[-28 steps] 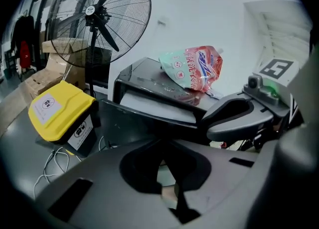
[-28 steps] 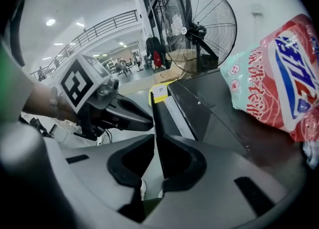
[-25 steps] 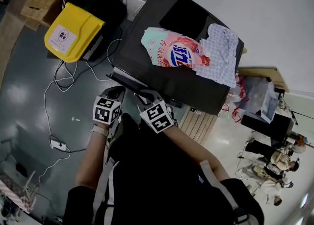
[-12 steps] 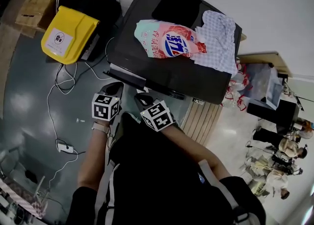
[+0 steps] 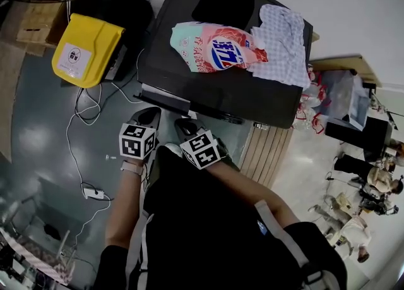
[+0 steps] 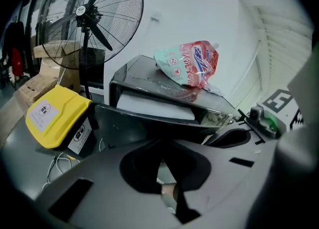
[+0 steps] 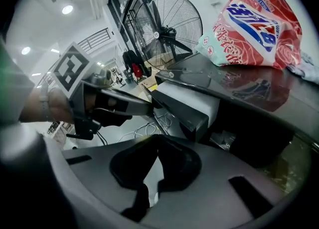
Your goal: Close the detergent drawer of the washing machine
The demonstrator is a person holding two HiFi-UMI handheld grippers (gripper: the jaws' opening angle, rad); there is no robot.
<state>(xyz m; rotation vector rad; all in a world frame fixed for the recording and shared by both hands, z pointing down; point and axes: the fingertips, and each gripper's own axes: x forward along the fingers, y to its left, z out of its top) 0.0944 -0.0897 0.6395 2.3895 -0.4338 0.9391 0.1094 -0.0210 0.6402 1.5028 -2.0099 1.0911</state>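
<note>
The dark washing machine (image 5: 208, 90) stands at the top of the head view. Its detergent drawer (image 5: 165, 99) sticks out of the front at the left, with its white inside showing in the left gripper view (image 6: 154, 107) and in the right gripper view (image 7: 187, 104). My left gripper (image 5: 150, 114) hangs just in front of the drawer, jaws shut and empty (image 6: 162, 162). Beside it on the right, my right gripper (image 5: 181, 124) is also shut with nothing held (image 7: 155, 162). Neither touches the drawer.
A pink detergent pouch (image 5: 214, 54) and a checked cloth (image 5: 281, 42) lie on the machine's top. A yellow box (image 5: 85, 48) and loose cables (image 5: 88, 108) sit on the floor at the left, near a standing fan (image 6: 87, 18). People sit at the far right (image 5: 369, 187).
The head view has shifted a little. Both grippers stay in front of the drawer, which still sticks out about as far as before.
</note>
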